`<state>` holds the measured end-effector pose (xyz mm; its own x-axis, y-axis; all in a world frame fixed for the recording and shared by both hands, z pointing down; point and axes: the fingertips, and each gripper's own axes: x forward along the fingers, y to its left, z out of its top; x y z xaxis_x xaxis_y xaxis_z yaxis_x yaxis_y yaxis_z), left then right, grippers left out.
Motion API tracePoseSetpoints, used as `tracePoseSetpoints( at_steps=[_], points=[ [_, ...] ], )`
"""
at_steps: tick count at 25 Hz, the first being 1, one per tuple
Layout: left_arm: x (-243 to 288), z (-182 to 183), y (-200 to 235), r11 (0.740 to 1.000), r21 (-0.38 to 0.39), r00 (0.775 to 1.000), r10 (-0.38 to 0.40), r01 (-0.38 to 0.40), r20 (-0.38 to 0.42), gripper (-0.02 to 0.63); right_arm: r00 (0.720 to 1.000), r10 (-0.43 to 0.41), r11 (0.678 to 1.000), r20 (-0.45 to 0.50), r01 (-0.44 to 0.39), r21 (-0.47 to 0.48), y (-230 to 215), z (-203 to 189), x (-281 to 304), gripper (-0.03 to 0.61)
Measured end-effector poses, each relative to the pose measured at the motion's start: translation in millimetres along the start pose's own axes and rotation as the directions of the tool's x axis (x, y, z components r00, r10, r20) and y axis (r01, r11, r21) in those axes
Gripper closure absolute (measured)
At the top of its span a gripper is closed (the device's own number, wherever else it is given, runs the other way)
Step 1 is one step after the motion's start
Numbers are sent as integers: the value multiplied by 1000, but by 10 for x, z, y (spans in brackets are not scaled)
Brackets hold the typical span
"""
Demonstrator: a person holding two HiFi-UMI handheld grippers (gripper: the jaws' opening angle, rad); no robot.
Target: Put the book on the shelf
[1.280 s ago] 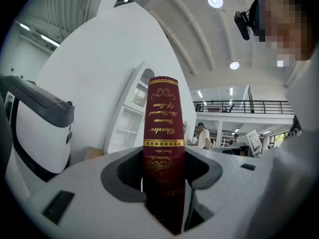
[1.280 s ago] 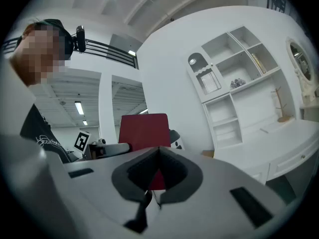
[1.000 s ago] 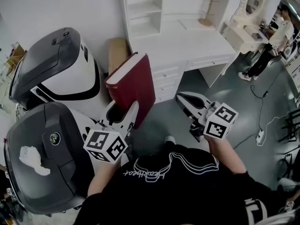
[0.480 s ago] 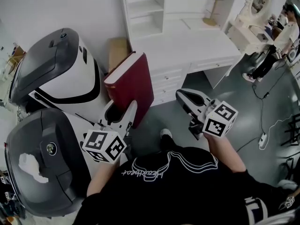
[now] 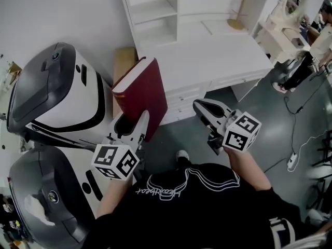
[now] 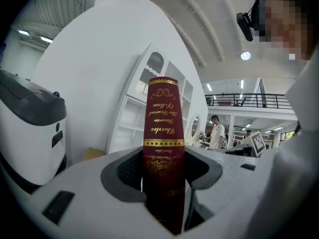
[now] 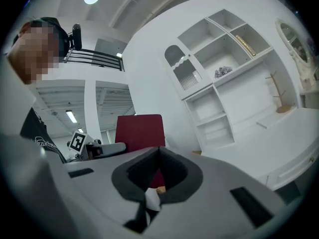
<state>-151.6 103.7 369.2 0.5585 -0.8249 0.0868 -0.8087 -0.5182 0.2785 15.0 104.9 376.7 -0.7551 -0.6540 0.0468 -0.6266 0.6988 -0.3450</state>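
Observation:
A thick dark red book (image 5: pixel 143 92) with gold lettering on its spine (image 6: pixel 163 133) stands upright in front of me. My left gripper (image 5: pixel 135 121) is shut on its lower part, a pad on each cover. The white shelf unit (image 5: pixel 155 14) rises at the back of a white desk (image 5: pixel 207 51), beyond and to the right of the book. My right gripper (image 5: pixel 200 106) hovers to the right of the book, apart from it, its jaw tips together and nothing held. In the right gripper view the book's cover (image 7: pixel 139 131) shows behind the shut gripper (image 7: pixel 159 151), with open shelf compartments (image 7: pixel 214 118) to the right.
Two big grey-and-white machine housings (image 5: pixel 52 92) crowd the left side, close to the book. A cardboard box (image 5: pixel 123 61) leans by the wall behind it. Desk drawers (image 5: pixel 181 95) face me. A person (image 5: pixel 316 45) stands far right; a cable and power strip (image 5: pixel 293 162) lie on the floor.
Both grippers and the book have come closer to the desk and shelf unit. The machines have slid down and left in the head view. The grip on the book is unchanged.

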Motion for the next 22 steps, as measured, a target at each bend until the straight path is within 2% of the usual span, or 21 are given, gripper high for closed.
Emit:
tracePoseSetpoints(
  at_steps=[9, 15, 22],
  points=[
    [1057, 274, 124, 997, 21, 997, 74, -75, 25, 402, 999, 39, 999, -4, -39, -13, -929, 437, 290, 572],
    [1436, 474, 242, 990, 70, 990, 118, -123, 78, 402, 999, 42, 998, 5, -42, -44, -1288, 633, 430, 572],
    [1785, 604, 502, 985, 75, 983, 147, -155, 106, 403, 999, 34, 999, -9, -34, -24, -1617, 657, 715, 572]
  ],
)
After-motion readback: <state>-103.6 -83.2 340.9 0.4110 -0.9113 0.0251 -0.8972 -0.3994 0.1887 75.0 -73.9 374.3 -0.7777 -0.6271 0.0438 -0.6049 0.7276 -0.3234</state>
